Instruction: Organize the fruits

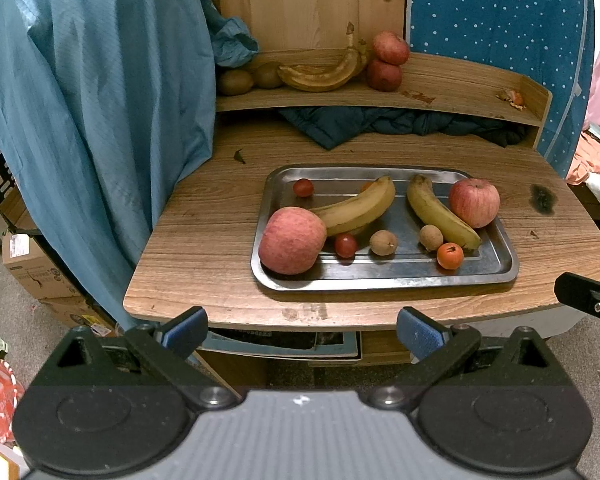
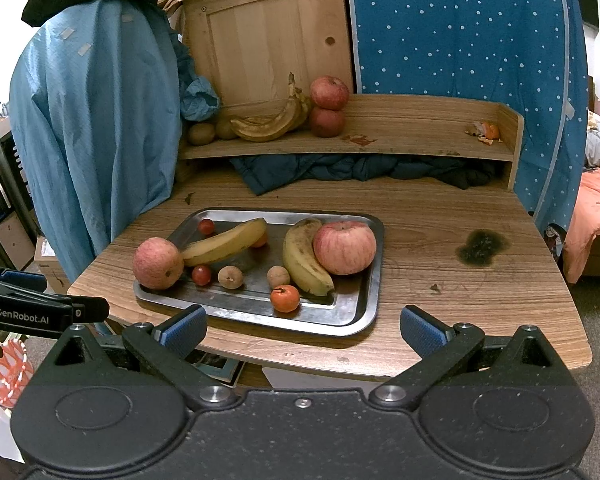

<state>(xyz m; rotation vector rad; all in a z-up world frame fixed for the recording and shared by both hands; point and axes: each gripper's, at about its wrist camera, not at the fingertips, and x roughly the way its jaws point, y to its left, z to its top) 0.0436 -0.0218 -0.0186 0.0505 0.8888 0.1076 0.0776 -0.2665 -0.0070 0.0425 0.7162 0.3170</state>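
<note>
Landmark: metal tray (image 1: 384, 276), flat on the wooden table (image 1: 204, 248).
Apples: left apple (image 1: 292, 240) at the tray's near-left corner, partly over the rim; right apple (image 1: 475, 202) at its far-right side. Judged heaviest, firm, smooth; take across the widest middle.
Bananas: left banana (image 1: 358, 206) leaning on the left apple; right banana (image 1: 440, 212) touching the right apple. Judged soft, bruisable; take mid-length, lightly.
Brown round fruits: two, (image 1: 383, 242) and (image 1: 431, 237), near the tray's front centre. Judged light, prone to roll.
Small orange fruit (image 1: 450, 255): front right of the tray.
Cherry tomatoes: one (image 1: 345, 245) front left, one (image 1: 303, 187) far left. Judged fragile, slippery.
Left tongs (image 1: 302, 330): wide apart, empty, short of the table edge.
Right tongs (image 2: 303, 330): wide apart, empty, before the tray's front rim.
</note>
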